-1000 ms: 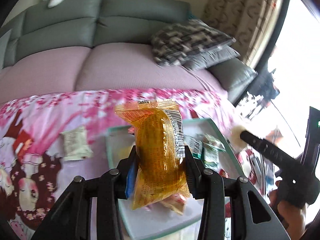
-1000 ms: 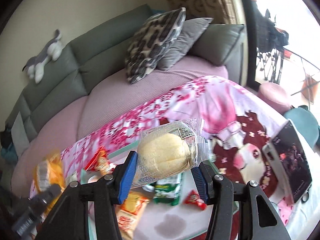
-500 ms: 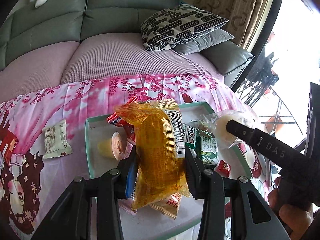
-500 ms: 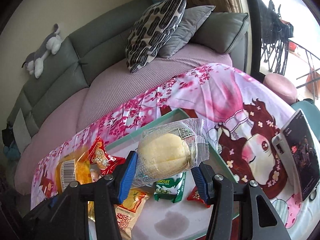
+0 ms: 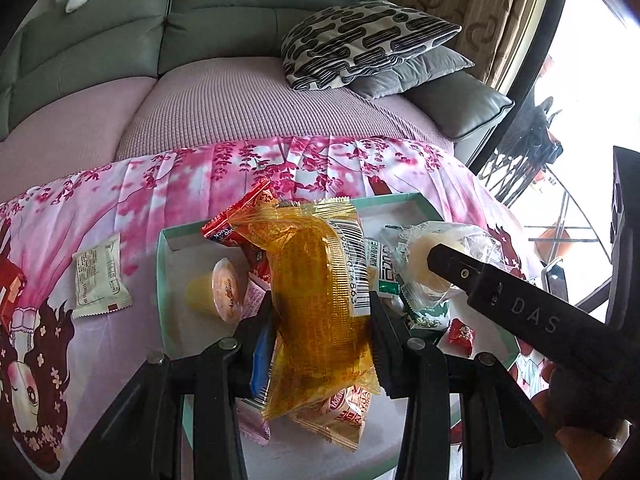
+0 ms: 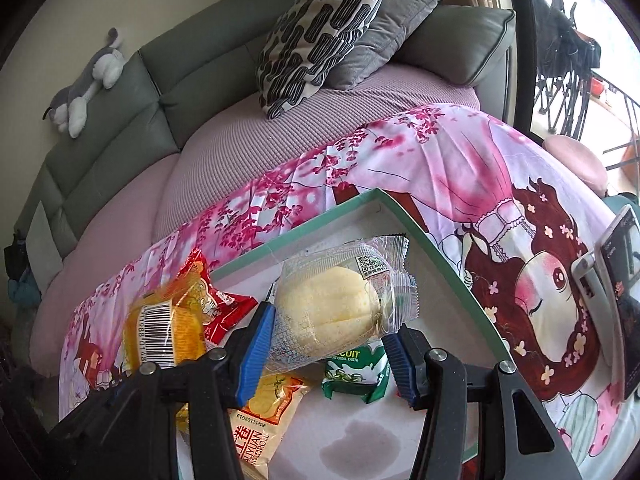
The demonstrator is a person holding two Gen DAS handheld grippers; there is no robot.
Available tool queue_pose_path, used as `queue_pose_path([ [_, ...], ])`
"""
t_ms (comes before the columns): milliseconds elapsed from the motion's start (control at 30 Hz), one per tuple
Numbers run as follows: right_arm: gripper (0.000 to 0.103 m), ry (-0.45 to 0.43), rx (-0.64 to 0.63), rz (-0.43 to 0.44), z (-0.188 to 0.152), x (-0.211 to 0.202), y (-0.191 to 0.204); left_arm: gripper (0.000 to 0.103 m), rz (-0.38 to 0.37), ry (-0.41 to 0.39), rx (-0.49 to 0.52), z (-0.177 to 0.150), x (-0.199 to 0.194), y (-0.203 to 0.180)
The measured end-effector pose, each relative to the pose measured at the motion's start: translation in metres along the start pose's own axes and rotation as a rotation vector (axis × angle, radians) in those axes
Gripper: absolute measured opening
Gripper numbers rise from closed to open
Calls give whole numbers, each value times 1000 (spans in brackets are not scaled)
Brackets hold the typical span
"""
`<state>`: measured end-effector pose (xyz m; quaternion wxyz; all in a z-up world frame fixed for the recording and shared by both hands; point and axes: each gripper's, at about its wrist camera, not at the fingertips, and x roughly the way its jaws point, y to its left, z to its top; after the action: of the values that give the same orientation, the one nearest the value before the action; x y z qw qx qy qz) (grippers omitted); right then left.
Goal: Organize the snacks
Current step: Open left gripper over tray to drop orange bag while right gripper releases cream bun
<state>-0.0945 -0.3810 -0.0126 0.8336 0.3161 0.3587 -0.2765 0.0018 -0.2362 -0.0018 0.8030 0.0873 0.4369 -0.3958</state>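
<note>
Crinkled orange packet point(image 5: 320, 300) with barcode, pale bun point(image 6: 328, 308) in clear wrap

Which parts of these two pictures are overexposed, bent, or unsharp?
Left wrist view: the window at right is blown out white, the sofa bows from fisheye distortion, corners go black. Right wrist view: similar glare top right, the bun packet is sharp.

Bright overexposed window point(image 5: 592, 128) daylight, fisheye-warped edges
</note>
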Motion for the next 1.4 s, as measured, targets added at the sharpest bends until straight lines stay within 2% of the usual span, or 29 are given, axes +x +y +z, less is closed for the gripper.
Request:
queue_pose_path([
  [67,57,3,0,1,0,0,0,48,8,-3,3,1,-1,0],
  [100,57,5,-1,0,0,1,0,55,10,-5,2,1,-2,0],
  [167,57,10,-5,-2,0,2,1,62,14,-11,-2,1,-4,1],
  [367,59,22,-13,-7,0,5,3,62,29,-14,-25,3,-13,7],
  [433,60,31,-26,-17,0,7,6,66,43,-23,-38,4,-16,10],
  [500,65,29,-28,-28,0,7,7,73,61,-32,-45,5,-19,12],
  [733,81,44,-39,-33,-2,9,10,78,124,-37,-109,5,-23,27],
  [800,90,50,-44,-36,-2,10,10,87,164,-42,-134,4,-24,34],
  [933,102,51,-52,-49,-3,10,12,91,244,-63,-187,2,-27,50],
  [1133,103,56,-61,-58,-3,11,12,97,324,-89,-247,-1,-31,72],
  [1200,103,56,-62,-60,-3,11,12,103,351,-94,-261,-2,-32,77],
  [1400,103,51,-68,-62,-4,10,13,103,374,-84,-290,-5,-32,87],
])
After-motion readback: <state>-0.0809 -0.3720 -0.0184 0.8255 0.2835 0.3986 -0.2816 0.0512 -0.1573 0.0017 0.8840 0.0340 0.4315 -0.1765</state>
